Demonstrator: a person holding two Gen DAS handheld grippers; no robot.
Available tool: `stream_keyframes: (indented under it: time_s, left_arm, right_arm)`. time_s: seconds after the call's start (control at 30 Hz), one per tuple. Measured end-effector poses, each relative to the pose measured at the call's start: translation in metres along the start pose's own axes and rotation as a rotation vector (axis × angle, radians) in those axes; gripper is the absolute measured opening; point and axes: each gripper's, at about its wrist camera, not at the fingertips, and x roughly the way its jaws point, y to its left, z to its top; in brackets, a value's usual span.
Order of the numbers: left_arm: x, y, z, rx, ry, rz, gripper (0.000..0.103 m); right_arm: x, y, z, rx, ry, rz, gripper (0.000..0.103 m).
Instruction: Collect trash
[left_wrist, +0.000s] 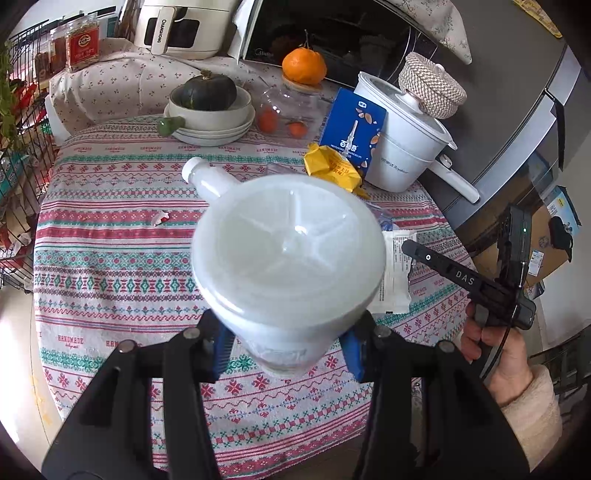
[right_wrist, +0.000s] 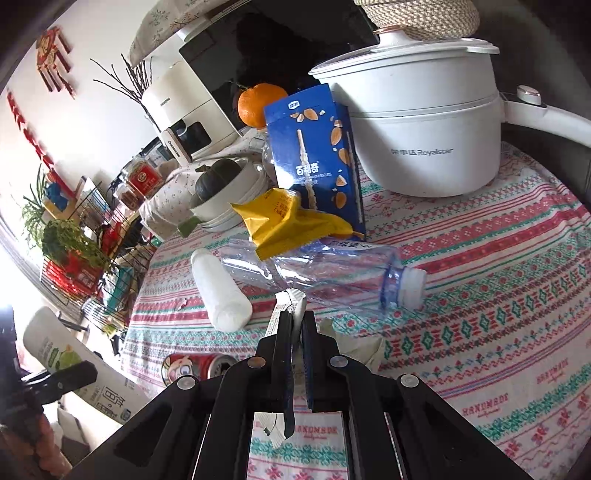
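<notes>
My left gripper (left_wrist: 288, 341) is shut on a white plastic bottle (left_wrist: 288, 254), held up above the table with its base toward the camera; the bottle also shows at the lower left of the right wrist view (right_wrist: 59, 354). My right gripper (right_wrist: 295, 317) is shut on a white printed wrapper (right_wrist: 286, 301), which also shows in the left wrist view (left_wrist: 395, 273). On the cloth lie a clear crushed water bottle (right_wrist: 321, 269), a small white bottle (right_wrist: 221, 291), a yellow wrapper (right_wrist: 288, 221), a red can (right_wrist: 192, 365) and a small scrap (left_wrist: 161, 218).
A blue biscuit box (right_wrist: 314, 158), a white electric pot (right_wrist: 424, 122), stacked bowls with a green squash (left_wrist: 210, 107), a glass jar with oranges (left_wrist: 291, 107) and a microwave (left_wrist: 332, 33) crowd the table's far side. A wire rack (left_wrist: 18, 147) stands left.
</notes>
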Motion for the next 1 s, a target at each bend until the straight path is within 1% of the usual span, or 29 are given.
stream_keyframes:
  time_s: [0.07, 0.13, 0.17, 0.23, 0.27, 0.3, 0.4, 0.5, 0.6, 0.73, 0.83, 1.0]
  left_arm:
    - [0.001, -0.007, -0.002, 0.017, 0.007, -0.013, 0.051]
    - [0.001, -0.015, -0.003, 0.034, 0.013, -0.028, 0.051]
    - [0.002, -0.02, -0.004, 0.042, 0.016, -0.039, 0.051]
    - [0.002, -0.029, -0.006, 0.059, 0.022, -0.061, 0.051]
    - [0.003, -0.034, -0.007, 0.069, 0.026, -0.07, 0.051]
    - [0.004, -0.039, -0.008, 0.079, 0.03, -0.076, 0.051]
    - [0.006, -0.051, -0.012, 0.107, 0.038, -0.078, 0.051]
    - [0.01, -0.06, -0.015, 0.128, 0.045, -0.073, 0.051]
    - [0.013, -0.063, -0.017, 0.137, 0.055, -0.062, 0.051]
    - [0.018, -0.061, -0.019, 0.142, 0.065, -0.044, 0.051]
    - [0.021, -0.059, -0.018, 0.141, 0.071, -0.035, 0.051]
    - [0.024, -0.059, -0.017, 0.138, 0.075, -0.026, 0.051]
  right_arm:
    - [-0.014, -0.011, -0.009, -0.023, 0.031, -0.06, 0.006]
    - [-0.025, -0.027, -0.018, -0.025, 0.066, -0.13, 0.012]
    - [-0.031, -0.035, -0.022, -0.011, 0.083, -0.158, 0.018]
    - [-0.043, -0.05, -0.029, 0.026, 0.109, -0.172, 0.027]
    - [-0.05, -0.056, -0.032, 0.039, 0.113, -0.177, 0.037]
    - [-0.058, -0.059, -0.036, 0.043, 0.111, -0.181, 0.044]
    - [-0.073, -0.062, -0.047, 0.036, 0.106, -0.173, 0.046]
    - [-0.072, -0.063, -0.06, 0.053, 0.106, -0.12, 0.046]
    - [-0.053, -0.058, -0.072, 0.056, 0.126, -0.067, 0.046]
    - [-0.021, -0.052, -0.081, 0.025, 0.161, -0.057, 0.046]
    - [-0.007, -0.051, -0.08, 0.01, 0.148, -0.061, 0.046]
    - [0.001, -0.05, -0.071, 0.007, 0.114, -0.038, 0.046]
